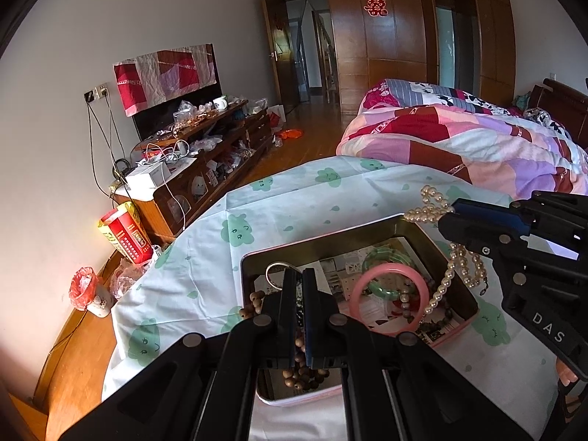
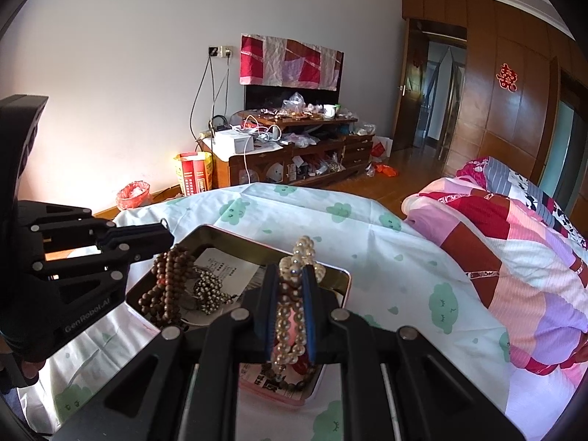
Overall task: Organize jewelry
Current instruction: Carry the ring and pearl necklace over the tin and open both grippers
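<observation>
Jewelry sits in a flat tin box (image 1: 400, 222) in the lower middle of my left camera's picture, on a white cloth with green clouds (image 1: 294, 198). In the box I see a pink bangle (image 1: 387, 299), a green bangle (image 1: 389, 257) and some small papers.

My left gripper (image 1: 303, 275) is shut tight on a string of brown wooden beads (image 1: 299, 373) — the beads hang down under its fingers, over the box. A silver ring (image 1: 277, 270) shows just left of the fingertips.

My right gripper (image 2: 292, 275) is nearly closed, pinching a pearl necklace (image 2: 290, 316). The pearls bunch up above the tips and hang down between the fingers — in the left camera's picture they loop over the right edge of the box.

In the right camera's picture, the brown beads dangle at the left, with a clump of small pale beads (image 2: 207, 292) beside them.

A bed with a patchwork blanket (image 1: 477, 139) fills the upper right of the left camera's picture. A messy wooden cabinet (image 2: 294, 154) stands by the far wall.
</observation>
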### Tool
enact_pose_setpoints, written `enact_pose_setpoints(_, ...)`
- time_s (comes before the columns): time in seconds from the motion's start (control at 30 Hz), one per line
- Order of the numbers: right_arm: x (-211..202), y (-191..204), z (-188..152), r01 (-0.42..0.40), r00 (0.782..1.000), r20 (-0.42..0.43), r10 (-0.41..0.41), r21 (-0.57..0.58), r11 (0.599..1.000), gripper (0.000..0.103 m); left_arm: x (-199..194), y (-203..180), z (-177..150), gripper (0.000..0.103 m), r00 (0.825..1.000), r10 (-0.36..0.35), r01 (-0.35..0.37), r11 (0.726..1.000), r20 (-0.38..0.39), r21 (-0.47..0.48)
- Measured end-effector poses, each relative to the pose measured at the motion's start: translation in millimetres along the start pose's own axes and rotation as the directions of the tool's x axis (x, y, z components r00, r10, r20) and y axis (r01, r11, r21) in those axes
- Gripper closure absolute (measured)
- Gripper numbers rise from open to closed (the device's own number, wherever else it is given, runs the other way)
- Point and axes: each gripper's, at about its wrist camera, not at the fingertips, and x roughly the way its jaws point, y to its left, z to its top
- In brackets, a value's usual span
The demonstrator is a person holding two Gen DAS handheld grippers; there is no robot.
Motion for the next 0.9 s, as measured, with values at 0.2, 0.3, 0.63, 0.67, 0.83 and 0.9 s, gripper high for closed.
enact_pose_setpoints(0.2,11,0,0,0.009,1.0,-0.021,-0.009,-0.004,1.0,0.089,11,-1,0,0.101,1.0,0.001,-0.001,1.0,-0.025,0.001)
enact_pose_setpoints(0.3,18,0,0,0.007,0.999,-0.035,-0.007,-0.003,1.0,0.089,14,0,-1,0.101,0.999,0.001,-0.001,1.0,-0.032,0.0)
enact_pose_setpoints(0.63,33,3,-6,0.004,0.997,-0.073,-0.005,-0.006,1.0,0.089,26,0,-4,0.101,0.998,-0.005,0.005,1.0,-0.068,0.002)
enact_pose_setpoints(0.67,34,4,-6,0.004,0.997,-0.076,-0.005,-0.007,1.0,0.089,27,0,-4,0.101,0.997,-0.005,0.005,1.0,-0.071,0.004)
enact_pose_setpoints(0.83,38,6,-7,0.007,0.996,-0.088,-0.009,-0.016,1.0,0.089,30,0,-7,0.101,0.997,-0.005,0.005,1.0,-0.08,0.006)
enact_pose_setpoints(0.9,39,6,-7,0.008,0.996,-0.091,-0.01,-0.019,1.0,0.089,33,0,-8,0.101,0.996,-0.004,0.004,1.0,-0.086,0.008)
